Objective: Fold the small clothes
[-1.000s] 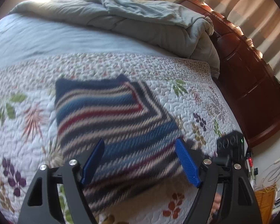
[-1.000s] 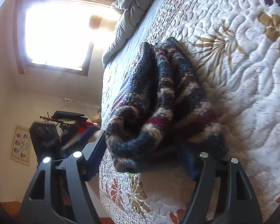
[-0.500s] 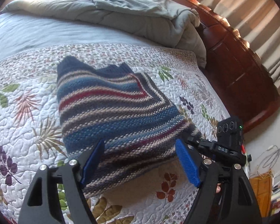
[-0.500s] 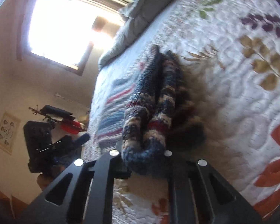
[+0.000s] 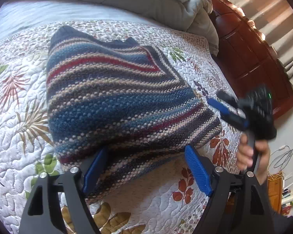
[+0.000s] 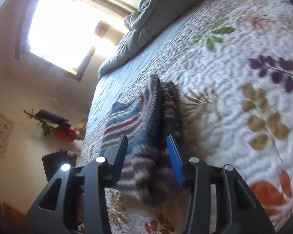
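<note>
A folded knit sweater [image 5: 115, 97] with blue, red and beige stripes lies on the floral quilt [image 5: 15, 128]. My left gripper [image 5: 146, 148] hovers at its near edge, jaws wide and still opening. The edge lies between the blue pads [image 5: 198, 171], which do not press on it. A hand [image 5: 252, 154] holds my right gripper [image 5: 226, 111] at the sweater's right corner, blurred. In the right wrist view the right gripper [image 6: 147, 136] has its jaws opening, and the sweater's thick folded edge [image 6: 162, 117] sits loose between them.
A crumpled grey duvet [image 5: 150, 2] lies across the far side of the bed. A dark wooden bed end [image 5: 252, 58] and curtains [image 5: 279, 25] run along the right. Cables [image 5: 287, 156] lie on the floor. A bright window [image 6: 68, 29] lights the far wall.
The right gripper was shut on the sweater's folded edge half a second ago; its jaws have since parted and it has drawn back. The left gripper has come down closer to the sweater's near edge.
</note>
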`<action>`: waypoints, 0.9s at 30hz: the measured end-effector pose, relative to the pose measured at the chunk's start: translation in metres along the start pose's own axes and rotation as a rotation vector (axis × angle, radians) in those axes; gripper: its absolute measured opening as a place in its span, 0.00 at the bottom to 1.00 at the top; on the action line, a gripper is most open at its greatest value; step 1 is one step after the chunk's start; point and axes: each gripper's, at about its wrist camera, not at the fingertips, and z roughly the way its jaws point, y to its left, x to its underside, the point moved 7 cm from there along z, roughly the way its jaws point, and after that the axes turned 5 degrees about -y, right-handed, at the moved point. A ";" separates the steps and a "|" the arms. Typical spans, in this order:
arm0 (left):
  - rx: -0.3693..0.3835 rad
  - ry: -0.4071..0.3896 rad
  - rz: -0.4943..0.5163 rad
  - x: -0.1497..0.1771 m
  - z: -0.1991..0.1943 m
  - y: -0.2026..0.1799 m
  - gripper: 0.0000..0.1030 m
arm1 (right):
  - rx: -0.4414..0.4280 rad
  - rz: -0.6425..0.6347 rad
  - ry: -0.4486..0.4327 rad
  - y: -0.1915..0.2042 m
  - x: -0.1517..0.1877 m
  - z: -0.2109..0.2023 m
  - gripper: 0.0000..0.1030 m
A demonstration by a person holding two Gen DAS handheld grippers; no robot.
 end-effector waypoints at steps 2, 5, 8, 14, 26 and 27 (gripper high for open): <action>0.037 -0.025 -0.007 -0.001 -0.006 -0.006 0.79 | 0.000 0.004 0.054 0.003 -0.004 0.019 0.42; 0.072 -0.071 0.016 -0.003 -0.017 -0.015 0.79 | 0.064 -0.042 0.147 0.014 -0.003 0.046 0.44; 0.070 -0.097 0.043 -0.003 -0.023 -0.019 0.79 | 0.175 -0.073 0.171 0.013 0.002 0.049 0.44; 0.101 -0.119 0.031 0.000 -0.029 -0.017 0.79 | 0.098 -0.031 0.209 0.005 0.004 0.053 0.45; 0.118 -0.045 0.033 0.012 -0.009 -0.022 0.79 | 0.215 -0.147 0.173 -0.018 -0.003 0.053 0.11; 0.115 -0.036 0.034 0.015 -0.005 -0.022 0.79 | 0.234 -0.149 0.183 -0.025 0.002 0.056 0.12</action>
